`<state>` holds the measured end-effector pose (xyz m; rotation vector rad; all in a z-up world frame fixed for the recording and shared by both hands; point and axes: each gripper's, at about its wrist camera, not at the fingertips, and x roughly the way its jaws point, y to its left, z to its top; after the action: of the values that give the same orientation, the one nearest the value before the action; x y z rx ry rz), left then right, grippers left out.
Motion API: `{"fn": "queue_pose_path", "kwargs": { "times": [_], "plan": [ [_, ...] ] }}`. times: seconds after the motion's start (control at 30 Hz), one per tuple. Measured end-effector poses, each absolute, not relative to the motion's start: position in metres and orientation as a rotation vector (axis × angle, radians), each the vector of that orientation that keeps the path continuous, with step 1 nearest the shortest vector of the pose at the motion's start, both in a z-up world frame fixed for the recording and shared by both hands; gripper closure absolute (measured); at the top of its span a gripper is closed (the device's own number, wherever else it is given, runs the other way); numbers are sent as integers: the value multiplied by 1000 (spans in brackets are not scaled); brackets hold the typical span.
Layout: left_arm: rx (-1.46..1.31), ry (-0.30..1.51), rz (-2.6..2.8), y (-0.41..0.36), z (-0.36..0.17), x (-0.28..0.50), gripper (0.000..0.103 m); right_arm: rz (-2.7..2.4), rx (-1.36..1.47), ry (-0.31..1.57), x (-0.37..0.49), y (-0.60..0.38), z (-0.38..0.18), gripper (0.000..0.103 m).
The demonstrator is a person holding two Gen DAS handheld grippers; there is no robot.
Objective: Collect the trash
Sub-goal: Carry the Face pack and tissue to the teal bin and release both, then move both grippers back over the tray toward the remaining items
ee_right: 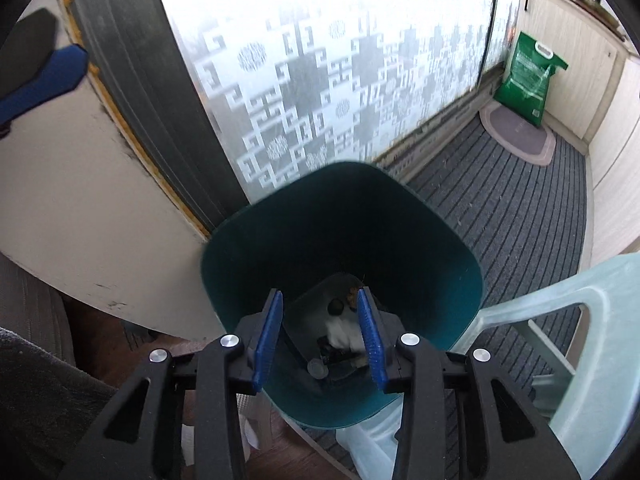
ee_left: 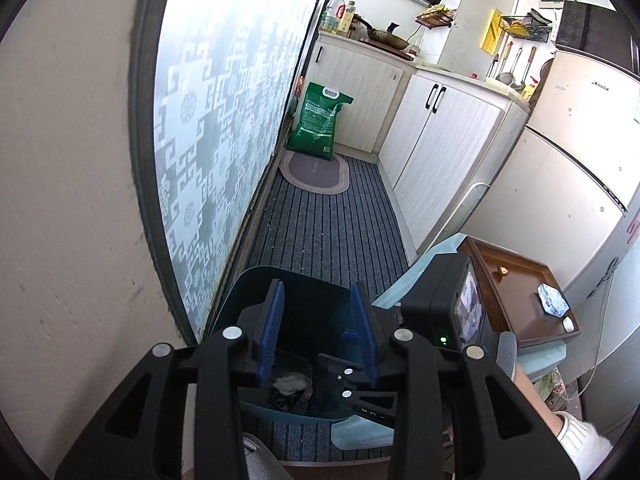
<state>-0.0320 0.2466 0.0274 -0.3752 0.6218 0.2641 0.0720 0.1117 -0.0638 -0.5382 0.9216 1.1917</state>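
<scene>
Hovering over the teal bin [ee_right: 340, 240] on the floor, both the right gripper [ee_right: 320, 328] and the left gripper [ee_left: 318, 336] are spread and empty. Tissue [ee_right: 340, 330] already lies inside; a wrapper [ee_left: 554, 300] remains near the wooden tray's [ee_left: 512, 280] right corner.

Nothing here I can actually read — the green sack [ee_left: 318, 122] carries white print and the fridge [ee_left: 576, 128] a small badge, both too blurred for me.

Striped carpet [ee_right: 512, 216] under teal bin [ee_right: 404, 208]
</scene>
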Motion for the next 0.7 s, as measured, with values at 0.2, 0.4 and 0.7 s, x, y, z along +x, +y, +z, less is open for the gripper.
{"fn": "queue_pose_path", "kwargs": {
  "times": [0.2,0.4,0.7],
  "plan": [
    [-358,580,241,230,44,-29,66,1205,-507,855,69,92,-31,74],
    [-339,549,203,206,60,-15,64,1193,-475,801,75,61,0,77],
    [-304,545,154,170,69,13,66,1139,-415,760,98,1,29,83]
  ]
}}
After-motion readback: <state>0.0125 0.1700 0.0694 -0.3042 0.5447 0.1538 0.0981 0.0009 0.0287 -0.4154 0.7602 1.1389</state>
